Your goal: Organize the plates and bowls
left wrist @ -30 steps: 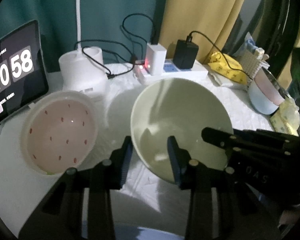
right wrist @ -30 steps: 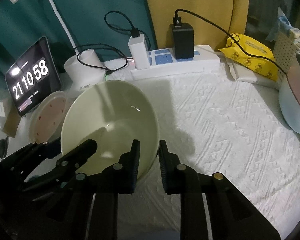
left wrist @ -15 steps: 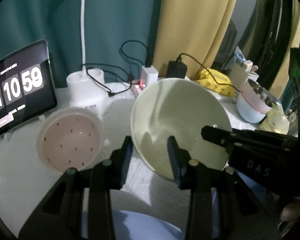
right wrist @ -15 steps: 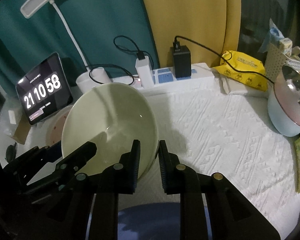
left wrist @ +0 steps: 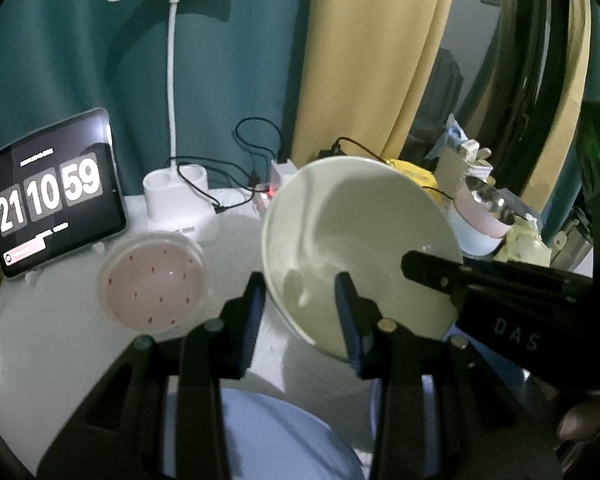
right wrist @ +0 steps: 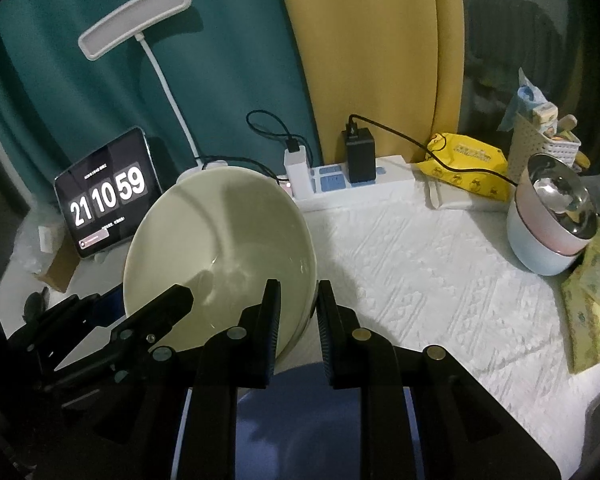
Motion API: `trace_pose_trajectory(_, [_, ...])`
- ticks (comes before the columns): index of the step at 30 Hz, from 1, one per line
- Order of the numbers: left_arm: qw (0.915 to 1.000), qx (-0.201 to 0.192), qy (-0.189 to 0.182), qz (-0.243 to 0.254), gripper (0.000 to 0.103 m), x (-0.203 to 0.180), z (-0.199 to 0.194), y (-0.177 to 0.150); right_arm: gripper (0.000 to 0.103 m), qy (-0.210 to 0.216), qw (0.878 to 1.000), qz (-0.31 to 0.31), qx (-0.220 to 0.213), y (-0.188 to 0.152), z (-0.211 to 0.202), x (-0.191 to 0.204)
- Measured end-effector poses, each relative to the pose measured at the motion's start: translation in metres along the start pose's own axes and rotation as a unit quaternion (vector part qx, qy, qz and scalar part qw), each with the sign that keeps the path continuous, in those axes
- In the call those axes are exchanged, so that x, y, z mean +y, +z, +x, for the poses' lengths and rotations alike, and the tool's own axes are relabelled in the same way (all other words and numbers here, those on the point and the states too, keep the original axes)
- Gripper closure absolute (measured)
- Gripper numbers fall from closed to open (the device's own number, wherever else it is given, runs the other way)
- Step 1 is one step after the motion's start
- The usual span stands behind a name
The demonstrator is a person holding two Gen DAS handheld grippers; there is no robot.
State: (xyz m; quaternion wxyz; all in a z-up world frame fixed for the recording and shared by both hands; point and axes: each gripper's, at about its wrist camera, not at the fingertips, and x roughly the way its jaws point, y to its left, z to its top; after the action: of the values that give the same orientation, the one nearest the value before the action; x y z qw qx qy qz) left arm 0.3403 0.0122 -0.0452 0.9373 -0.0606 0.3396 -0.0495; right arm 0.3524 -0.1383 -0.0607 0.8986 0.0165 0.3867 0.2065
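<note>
You've lifted the pale green bowl (left wrist: pixel 356 248) clear off the desk (right wrist: pixel 420 264); both tools, left (left wrist: pixel 300 300) and right (right wrist: pixel 298 312), pinch its rim, blue bowl (right wrist: pixel 320 412) below at 6 o'clock—probably nesting next.

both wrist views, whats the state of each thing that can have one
pale green ceramic bowl: off the table, tilted, rim gripped on both sides
left gripper: shut on the bowl's rim
right gripper: shut on the bowl's rim
pink speckled plastic bowl: resting on the table, empty
tablet clock: on, reads 21 10 59
white desk lamp: off
nested pink and blue bowls: stacked, metal bowl on top
</note>
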Motion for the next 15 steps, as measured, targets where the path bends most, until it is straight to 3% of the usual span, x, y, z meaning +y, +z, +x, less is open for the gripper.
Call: trace_pose_trajectory(15, [0.9998, -0.02, -0.007, 0.006, 0.066, -0.017, -0.041, -0.009, 0.083, 0.001, 1.0, 0.0, -0.024, -0.013, -0.042, 0.008])
